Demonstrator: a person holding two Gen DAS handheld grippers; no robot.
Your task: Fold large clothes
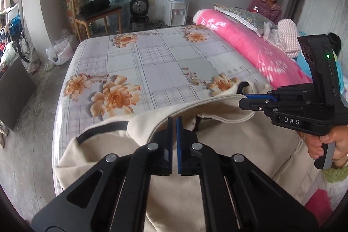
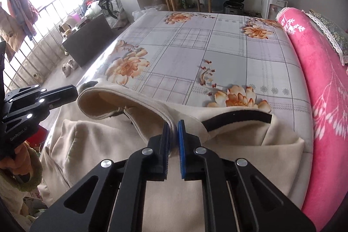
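Cream jacket (image 1: 228,156) lies over the near edge of the bed (image 1: 152,62), its body hanging off toward the person, its collar end resting on the flowered sheet. A dark-trimmed edge (image 2: 237,117) of the jacket faces the pink blanket (image 2: 326,101) roll along the bed's right side.

Left gripper (image 1: 174,121): the two pads stand almost together, with a fold of the cream collar edge running up to them. They look pinched on that fold, but the layer between them is thin and hard to confirm in its own view. From the right wrist view the left gripper (image 2: 74,91) sits at the outer end of the collar (image 2: 130,101), tip touching cloth.

Right gripper (image 2: 174,125): clamped on a cream fold, cloth visible between the blue pads. In the left wrist view its tip (image 1: 243,90) is buried in the jacket edge.

Risks from here, as judgement:
- Left hold seems shallow, so a lift or pull may slip the fold out and drop that side.
- Most of the jacket's weight hangs off the near edge, so a lost grip could let the whole jacket slide to the floor.
- The grippers hold uneven points on the collar, so the fold line may come out skewed.
- Each pinch may catch a single layer only, leaving the lining behind and bunching.
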